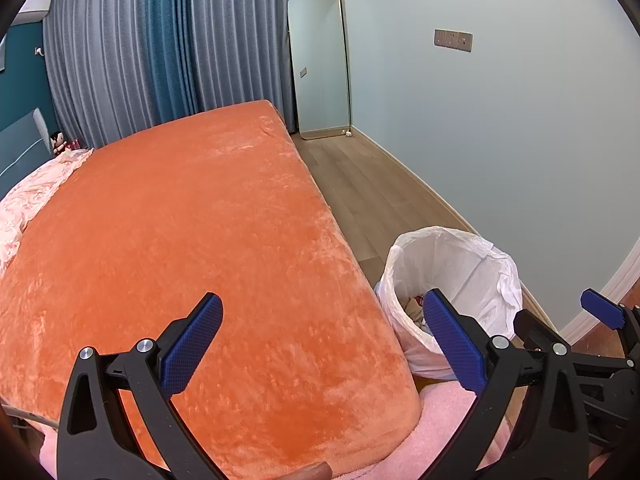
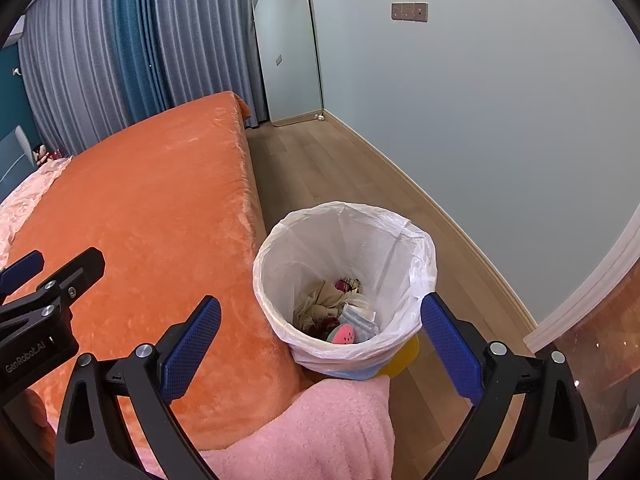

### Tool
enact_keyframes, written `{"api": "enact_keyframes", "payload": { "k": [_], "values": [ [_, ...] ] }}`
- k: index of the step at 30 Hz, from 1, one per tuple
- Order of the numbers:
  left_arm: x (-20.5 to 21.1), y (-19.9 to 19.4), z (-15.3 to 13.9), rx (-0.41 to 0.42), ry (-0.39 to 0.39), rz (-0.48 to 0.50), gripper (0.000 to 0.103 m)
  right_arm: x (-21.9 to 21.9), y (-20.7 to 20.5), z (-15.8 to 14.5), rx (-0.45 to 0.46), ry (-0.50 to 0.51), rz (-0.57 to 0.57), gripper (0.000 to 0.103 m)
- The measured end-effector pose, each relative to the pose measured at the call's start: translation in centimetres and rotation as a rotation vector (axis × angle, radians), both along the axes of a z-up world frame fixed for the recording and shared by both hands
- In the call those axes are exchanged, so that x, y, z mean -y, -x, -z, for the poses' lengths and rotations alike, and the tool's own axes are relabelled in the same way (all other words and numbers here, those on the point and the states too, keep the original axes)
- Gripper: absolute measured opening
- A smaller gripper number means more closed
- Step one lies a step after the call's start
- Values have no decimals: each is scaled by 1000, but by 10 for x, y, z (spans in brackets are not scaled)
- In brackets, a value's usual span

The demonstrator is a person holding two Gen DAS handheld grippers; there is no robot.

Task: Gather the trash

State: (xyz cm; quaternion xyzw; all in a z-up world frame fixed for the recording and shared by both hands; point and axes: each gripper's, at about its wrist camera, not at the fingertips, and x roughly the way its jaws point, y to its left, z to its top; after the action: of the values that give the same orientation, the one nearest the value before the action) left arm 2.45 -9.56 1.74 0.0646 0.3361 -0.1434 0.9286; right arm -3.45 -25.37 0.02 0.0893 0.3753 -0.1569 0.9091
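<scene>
A bin lined with a white plastic bag stands on the floor against the side of the bed; it also shows in the left wrist view. Inside lie crumpled trash, a white wrapper and a pink watermelon-patterned piece. My right gripper is open and empty, held above the bin's near rim. My left gripper is open and empty over the bed's corner, left of the bin. Each gripper shows at the edge of the other's view.
An orange plush blanket covers the bed, with a pink quilt at its far left and pink fabric below the grippers. A mirror leans on the wall by curtains. Wooden floor runs between bed and wall.
</scene>
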Motion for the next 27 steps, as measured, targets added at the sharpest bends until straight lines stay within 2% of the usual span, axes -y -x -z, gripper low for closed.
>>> {"api": "enact_keyframes", "payload": {
  "k": [27],
  "values": [
    [12, 4, 4, -8, -27, 16, 96, 13, 8, 11, -20, 0, 43, 96]
  ]
}}
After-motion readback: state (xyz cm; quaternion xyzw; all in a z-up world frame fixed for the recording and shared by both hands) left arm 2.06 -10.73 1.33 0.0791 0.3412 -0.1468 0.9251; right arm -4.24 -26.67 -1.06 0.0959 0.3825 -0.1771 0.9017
